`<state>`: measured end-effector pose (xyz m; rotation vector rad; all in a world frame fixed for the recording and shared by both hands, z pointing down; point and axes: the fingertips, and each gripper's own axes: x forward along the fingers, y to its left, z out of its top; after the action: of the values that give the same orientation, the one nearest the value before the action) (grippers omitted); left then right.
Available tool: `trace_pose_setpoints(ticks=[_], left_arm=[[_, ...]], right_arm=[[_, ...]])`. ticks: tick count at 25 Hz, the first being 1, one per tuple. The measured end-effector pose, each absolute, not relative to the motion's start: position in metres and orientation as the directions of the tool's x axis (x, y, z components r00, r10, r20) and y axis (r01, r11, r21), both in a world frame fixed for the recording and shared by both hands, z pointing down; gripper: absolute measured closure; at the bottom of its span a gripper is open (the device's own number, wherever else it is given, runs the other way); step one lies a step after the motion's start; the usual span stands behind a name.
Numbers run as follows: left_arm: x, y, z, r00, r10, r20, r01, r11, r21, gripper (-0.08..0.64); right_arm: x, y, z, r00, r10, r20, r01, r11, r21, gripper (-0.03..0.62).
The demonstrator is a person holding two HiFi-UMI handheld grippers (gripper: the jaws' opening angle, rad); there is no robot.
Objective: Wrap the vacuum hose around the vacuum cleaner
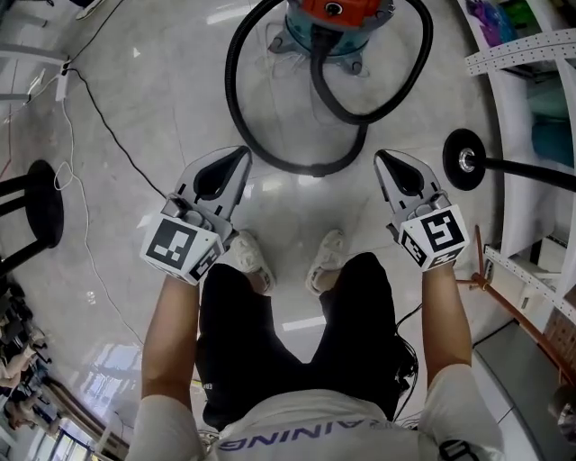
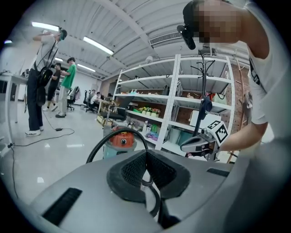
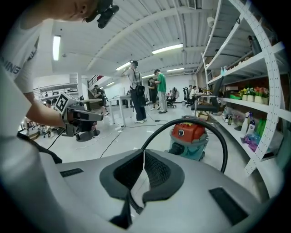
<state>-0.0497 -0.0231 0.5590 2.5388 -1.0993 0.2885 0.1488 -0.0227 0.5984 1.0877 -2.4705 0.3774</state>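
At the bottom of the head view, the person's white shirt (image 1: 324, 412) carries purple capitals, of which only "AINING" can be read. Above it, two bare forearms reach forward roughly parallel, one on each side of the black shorts (image 1: 297, 333). Each hand grips a grey handheld tool. The left gripper (image 1: 239, 158) sits left of centre and angles slightly inward. The right gripper (image 1: 382, 159) is right of centre and mirrors it. Both point forward and somewhat down at the floor. Each carries a cube of black-and-white square markers near the wrist, with no readable lettering on them. In the gripper views, the ribbed black pads of each tool meet at the tips, so both pairs of jaws are together with nothing clamped between them. Between the grippers and a little lower in the frame are the person's feet in pale sandals (image 1: 252, 257) on the glossy light floor. Just above the jaw tips, and apart from them, the black ribbed vacuum hose (image 1: 315, 169) lies in a wide loose loop on the floor. It curves back up to the orange-topped, teal-bodied canister vacuum cleaner (image 1: 337, 22) at the top centre. The hose lies beside the machine, not wound around it. A round black stool (image 1: 40, 203) stands at the left edge, and white perforated shelving (image 1: 522, 49) runs down the right.
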Motion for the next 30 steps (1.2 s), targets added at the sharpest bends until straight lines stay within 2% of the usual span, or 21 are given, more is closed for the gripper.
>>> trace_pose_setpoints(ticks=[10, 15, 22, 30], left_arm=[[-0.068, -0.036, 0.741, 0.703, -0.613, 0.36, -0.707, -0.659, 0.258, 0.543], [-0.075, -0.048, 0.801, 0.726, -0.586, 0.359, -0.68, -0.688, 0.252, 0.543], [-0.072, -0.046, 0.864, 0.766, -0.528, 0.367, -0.632, -0.723, 0.279, 0.543], [-0.063, -0.06, 0.894, 0.797, -0.5, 0.34, -0.599, -0.726, 0.337, 0.542]], right_arm=[[0.127, -0.028, 0.789, -0.684, -0.517, 0.515, -0.645, 0.759, -0.095, 0.58], [0.121, -0.032, 0.857, -0.707, -0.455, 0.542, -0.581, 0.81, -0.079, 0.58], [0.117, -0.024, 0.947, -0.697, -0.325, 0.639, -0.464, 0.884, -0.057, 0.577], [0.121, 0.008, 1.04, -0.608, -0.082, 0.789, -0.196, 0.979, -0.049, 0.451]])
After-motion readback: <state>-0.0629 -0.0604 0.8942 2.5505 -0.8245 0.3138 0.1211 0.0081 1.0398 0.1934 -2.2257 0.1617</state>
